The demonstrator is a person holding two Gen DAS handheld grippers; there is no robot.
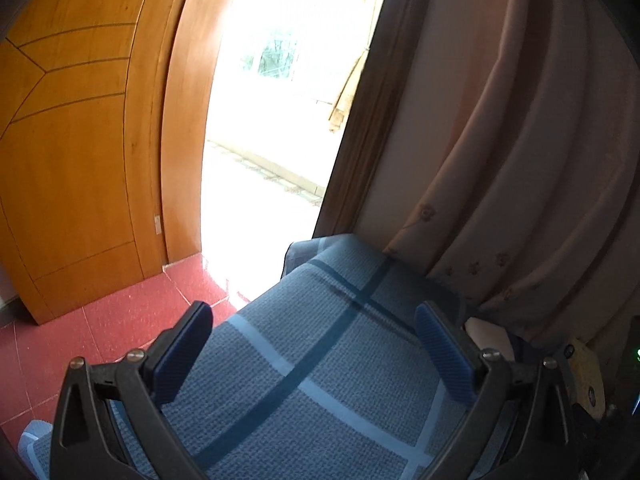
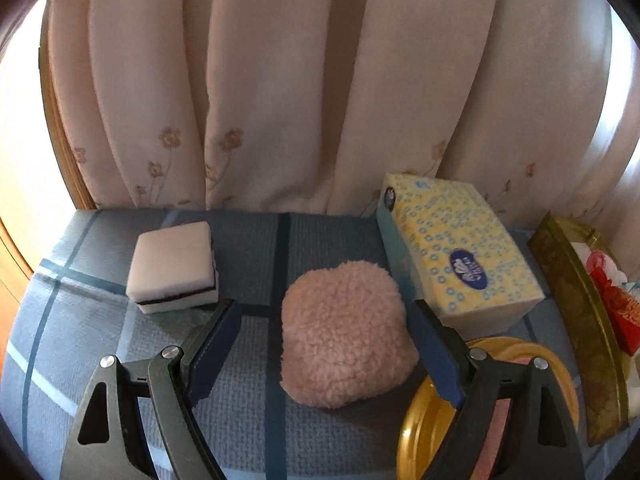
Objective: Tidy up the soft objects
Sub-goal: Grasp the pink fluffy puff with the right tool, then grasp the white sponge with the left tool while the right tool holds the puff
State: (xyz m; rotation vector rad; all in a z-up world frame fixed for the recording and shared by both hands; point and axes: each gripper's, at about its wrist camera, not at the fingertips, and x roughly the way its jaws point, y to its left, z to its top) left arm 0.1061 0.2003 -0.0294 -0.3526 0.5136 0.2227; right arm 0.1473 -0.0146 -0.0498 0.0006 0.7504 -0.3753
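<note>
Black right gripper [image 2: 324, 344] jaws wide apart, empty | fluffy pink round pad [image 2: 344, 336] between | risk: bumping yellow tissue box [image 2: 460, 256], squashy slip | left gripper [image 1: 316, 356] wide apart, empty

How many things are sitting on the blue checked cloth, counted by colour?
Pink: 1, fluffy pink round pad
White: 1, white layered sponge block
Yellow: 1, yellow dotted tissue box
Gold: 1, shiny gold round dish
Total: 4

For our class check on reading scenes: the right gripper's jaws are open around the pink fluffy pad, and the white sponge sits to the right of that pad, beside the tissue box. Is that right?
One error. In the right wrist view the sponge sits left of the pad; the tissue box is on the right. The right gripper does stand open around the pad.
</note>
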